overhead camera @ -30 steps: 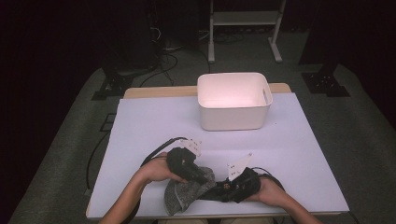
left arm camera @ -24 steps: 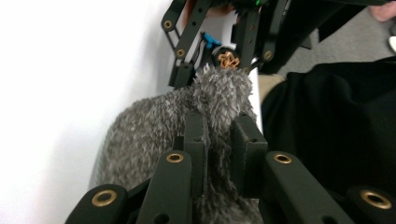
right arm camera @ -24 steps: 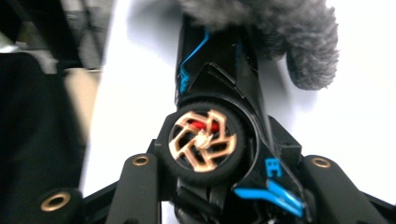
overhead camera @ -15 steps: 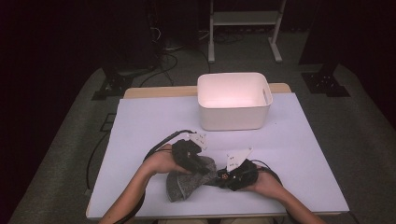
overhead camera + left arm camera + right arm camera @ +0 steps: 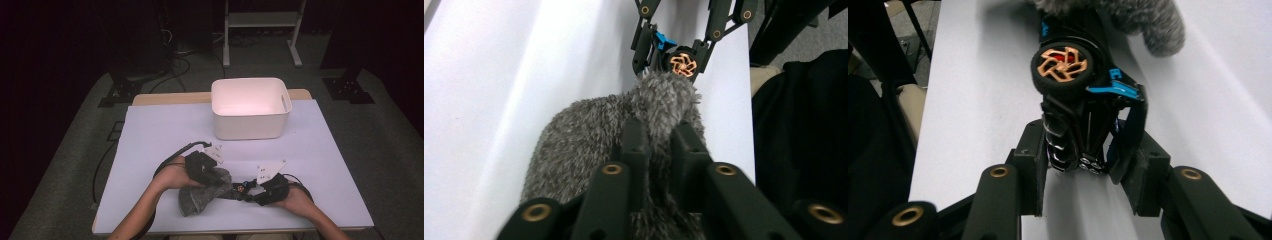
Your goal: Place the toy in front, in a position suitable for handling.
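Note:
A grey fuzzy cloth pouch (image 5: 196, 199) lies near the table's front edge. My left gripper (image 5: 659, 131) is shut on a raised fold of the fuzzy cloth (image 5: 574, 140) and shows from above as the left gripper (image 5: 214, 176). My right gripper (image 5: 1085, 170) is shut on the rear of a black toy car (image 5: 1073, 100) with blue trim and copper wheels. Its jaws have just been closing on the car. The car's nose meets the fuzzy cloth (image 5: 1153, 22). From above, the right gripper (image 5: 252, 191) holds the toy car (image 5: 242, 188) level, pointing left at the pouch.
A white plastic bin (image 5: 250, 125) stands at the back middle of the white table sheet (image 5: 160, 130). A shelf frame (image 5: 260, 30) and cables lie on the dark floor behind. Bare sheet lies left and right of the hands.
The right hand has carried the car a little left, up against the cloth. The left hand has shifted slightly away from the front edge, still holding the pouch.

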The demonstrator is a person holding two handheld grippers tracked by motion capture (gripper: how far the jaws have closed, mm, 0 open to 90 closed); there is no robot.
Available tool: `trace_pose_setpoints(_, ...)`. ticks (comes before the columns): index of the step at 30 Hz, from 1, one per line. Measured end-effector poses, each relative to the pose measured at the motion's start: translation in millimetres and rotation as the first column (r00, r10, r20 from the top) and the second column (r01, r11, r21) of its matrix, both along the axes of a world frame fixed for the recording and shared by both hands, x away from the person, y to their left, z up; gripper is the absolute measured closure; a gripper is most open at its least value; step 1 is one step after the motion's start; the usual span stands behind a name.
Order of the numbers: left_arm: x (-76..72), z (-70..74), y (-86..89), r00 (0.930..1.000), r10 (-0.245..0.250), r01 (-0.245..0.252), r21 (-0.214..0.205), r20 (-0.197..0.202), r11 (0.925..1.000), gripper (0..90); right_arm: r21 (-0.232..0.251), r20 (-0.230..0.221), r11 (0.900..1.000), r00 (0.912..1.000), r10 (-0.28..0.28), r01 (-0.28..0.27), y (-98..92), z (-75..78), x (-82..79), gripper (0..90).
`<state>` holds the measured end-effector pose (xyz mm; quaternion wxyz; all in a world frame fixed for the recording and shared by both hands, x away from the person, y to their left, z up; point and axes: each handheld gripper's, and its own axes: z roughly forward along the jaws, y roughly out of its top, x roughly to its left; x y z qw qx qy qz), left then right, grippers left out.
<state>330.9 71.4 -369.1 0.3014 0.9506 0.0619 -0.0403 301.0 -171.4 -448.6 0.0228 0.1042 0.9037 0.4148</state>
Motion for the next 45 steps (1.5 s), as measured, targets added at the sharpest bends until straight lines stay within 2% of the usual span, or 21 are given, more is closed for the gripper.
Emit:
trace_pose_setpoints(4,-0.1,0.3,-6.4,0.9999,-0.012,0.012,-0.006,-0.001,0.9999,81.3,0.002,0.009,1.0,0.9999,0.006,-0.006,-0.5,-0.6,-0.4,57.1)
trace_pose_setpoints(10,-0.4,0.0,-30.2,0.9988,-0.048,0.048,-0.017,-0.008,0.9987,81.2,0.006,0.014,1.0,0.9999,0.003,-0.003,1.2,-0.9,-1.7,57.1)
trace_pose_setpoints(15,-1.1,1.1,-53.5,0.9964,-0.083,0.083,0.006,0.021,0.9966,81.0,0.006,0.025,0.9999,0.9996,0.008,-0.008,2.6,-1.3,-2.0,57.1)
trace_pose_setpoints(18,-1.1,0.5,-54.6,0.9959,-0.087,0.087,0.015,0.025,0.9961,80.8,0.009,0.026,0.9999,0.9996,0.009,-0.009,2.3,-1.7,-2.1,57.1)
trace_pose_setpoints(20,-1.3,-0.9,-52.3,0.9968,-0.078,0.078,0.001,0.018,0.9969,80.7,0.011,0.029,0.9999,0.9995,0.011,-0.011,2.2,-1.9,-2.6,56.9)
trace_pose_setpoints(23,-2.1,-1.7,-52.5,0.9963,-0.084,0.084,0.0,0.017,0.9965,80.0,0.037,-0.003,0.9993,1.0,0.007,-0.007,4.2,-2.7,-0.5,54.9)
trace_pose_setpoints(25,-2.8,-1.7,-52.1,0.9966,-0.08,0.08,-0.003,0.019,0.9968,79.8,0.04,0.002,0.9992,1.0,0.008,-0.008,6.6,-2.3,-0.9,54.5)
trace_pose_setpoints(26,-2.7,-1.6,-51.3,0.9965,-0.08,0.08,-0.002,0.024,0.9968,79.8,0.024,0.024,0.9996,0.9996,0.013,-0.013,12.9,-1.2,-0.8,56.1)
trace_pose_setpoints(31,-2.6,-2.4,-40.7,0.9976,-0.064,0.064,-0.004,0.027,0.9979,78.9,0.016,0.032,0.9997,0.9993,0.019,-0.019,12.7,-0.8,-0.7,56.6)
trace_pose_setpoints(41,-5.4,0.7,12.9,0.9987,0.029,-0.029,0.01,0.043,0.9995,78.8,0.014,0.039,0.9996,0.9989,0.024,-0.024,12.4,-1.2,-0.5,56.7)
trace_pose_setpoints(45,-7.0,1.0,20.2,0.9985,0.039,-0.039,0.01,0.039,0.9992,78.7,0.016,0.034,0.9996,0.9992,0.021,-0.022,12.6,-1.4,0.0,56.7)
